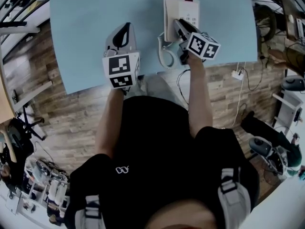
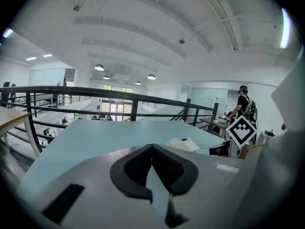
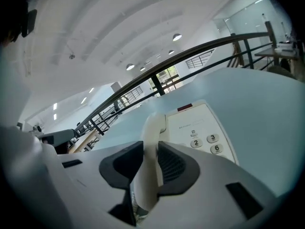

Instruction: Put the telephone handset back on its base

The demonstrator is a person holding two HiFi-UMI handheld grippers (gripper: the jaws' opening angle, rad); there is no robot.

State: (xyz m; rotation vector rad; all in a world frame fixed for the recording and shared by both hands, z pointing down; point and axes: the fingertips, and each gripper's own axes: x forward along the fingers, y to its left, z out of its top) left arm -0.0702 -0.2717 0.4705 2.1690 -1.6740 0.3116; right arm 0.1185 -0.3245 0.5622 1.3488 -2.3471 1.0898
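A white telephone base [image 1: 183, 8] with a keypad lies on the light blue table [image 1: 90, 18] at the far middle. The white handset [image 1: 162, 49] lies along the base's left side. My right gripper [image 1: 177, 26] reaches over it from the near side. In the right gripper view the handset [image 3: 153, 128] runs between the two dark pads of my right gripper [image 3: 150, 147], with a thin gap at the left pad; the base [image 3: 202, 123] lies just beyond. My left gripper [image 1: 125, 30] hovers over bare table left of the phone, with nothing in it and its tips [image 2: 152, 149] together.
The table's near edge [image 1: 157, 75] is close to my body. A power strip with cables [image 1: 237, 74] lies on the wood floor at the right. A black railing [image 2: 95, 97] runs beyond the table's far side, and a person [image 2: 243, 104] stands far off.
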